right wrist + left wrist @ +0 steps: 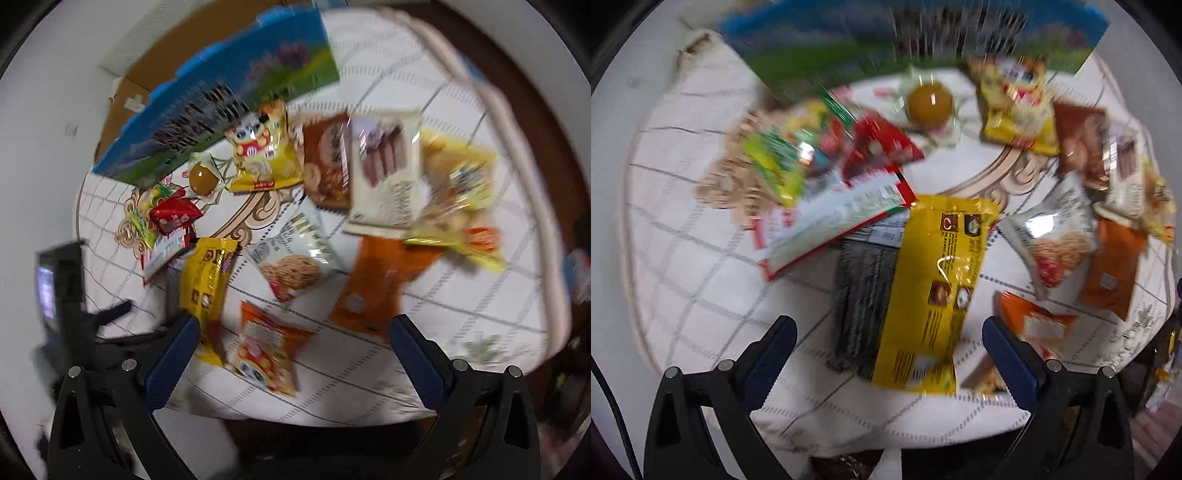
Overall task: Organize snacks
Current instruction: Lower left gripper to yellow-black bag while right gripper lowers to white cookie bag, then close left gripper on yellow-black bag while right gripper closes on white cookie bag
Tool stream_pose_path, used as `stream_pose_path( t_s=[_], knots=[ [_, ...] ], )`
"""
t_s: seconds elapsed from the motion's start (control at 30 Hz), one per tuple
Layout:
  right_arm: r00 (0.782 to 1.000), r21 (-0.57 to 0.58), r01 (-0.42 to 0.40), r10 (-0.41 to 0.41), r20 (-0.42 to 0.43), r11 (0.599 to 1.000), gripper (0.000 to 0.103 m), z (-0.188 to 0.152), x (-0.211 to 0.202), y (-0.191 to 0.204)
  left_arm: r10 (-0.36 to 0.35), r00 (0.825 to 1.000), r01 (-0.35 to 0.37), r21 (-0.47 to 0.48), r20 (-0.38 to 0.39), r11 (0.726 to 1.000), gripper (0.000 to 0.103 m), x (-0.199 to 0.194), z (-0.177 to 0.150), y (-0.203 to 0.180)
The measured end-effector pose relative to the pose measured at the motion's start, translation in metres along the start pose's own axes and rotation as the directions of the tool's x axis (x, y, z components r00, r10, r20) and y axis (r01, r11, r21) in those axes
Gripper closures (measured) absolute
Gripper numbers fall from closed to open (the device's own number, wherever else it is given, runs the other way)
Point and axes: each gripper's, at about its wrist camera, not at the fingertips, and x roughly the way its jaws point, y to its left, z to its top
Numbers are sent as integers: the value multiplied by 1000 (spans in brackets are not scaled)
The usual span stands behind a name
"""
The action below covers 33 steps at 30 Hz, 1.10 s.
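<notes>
Several snack packets lie scattered on a round table with a white checked cloth (pixel 683 295). My left gripper (pixel 886 332) is open above a long yellow packet (pixel 934 288) that overlaps a dark grey packet (pixel 860 295). A red-and-white packet (pixel 831 221) lies just beyond them. My right gripper (pixel 295 332) is open over an orange packet (pixel 266 354); the yellow packet (pixel 207 280) sits by its left finger. A white cookie packet (pixel 295 258), a plain orange packet (pixel 376 284) and a blue-green box (pixel 229 107) lie farther off. Both views are blurred.
At the back stand a yellow chips bag (pixel 262 155), a brown cookie packet (pixel 328 162), a white wafer packet (pixel 388 173) and a round amber jelly cup (pixel 201 179). The left gripper's black body (pixel 70 295) shows at the left. The table edge (pixel 535 221) curves on the right.
</notes>
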Motion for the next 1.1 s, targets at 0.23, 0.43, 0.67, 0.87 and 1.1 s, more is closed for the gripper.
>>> stream_pose_path(
  t_s=[0.23, 0.43, 0.67, 0.87, 1.1],
  knots=[
    [980, 227, -77, 116, -164, 971, 0, 27, 82, -9, -74, 994, 70, -53, -80, 996, 17, 50, 9, 6],
    [962, 428, -59, 165, -216, 902, 1, 38, 125, -17, -69, 997, 64, -207, -15, 976, 23, 39, -20, 20],
    [967, 441, 64, 53, -248, 895, 15, 45, 168, -7, -32, 999, 27, -301, -9, 953, 23, 43, -61, 31],
    [956, -109, 188, -208, -206, 976, 31, 45, 178, 53, -92, 995, 79, -304, -29, 949, 18, 55, -73, 41],
    [907, -574, 330, -421, -29, 749, 26, 17, 182, 97, -128, 989, 102, -291, -73, 951, 12, 84, -70, 37]
  ],
)
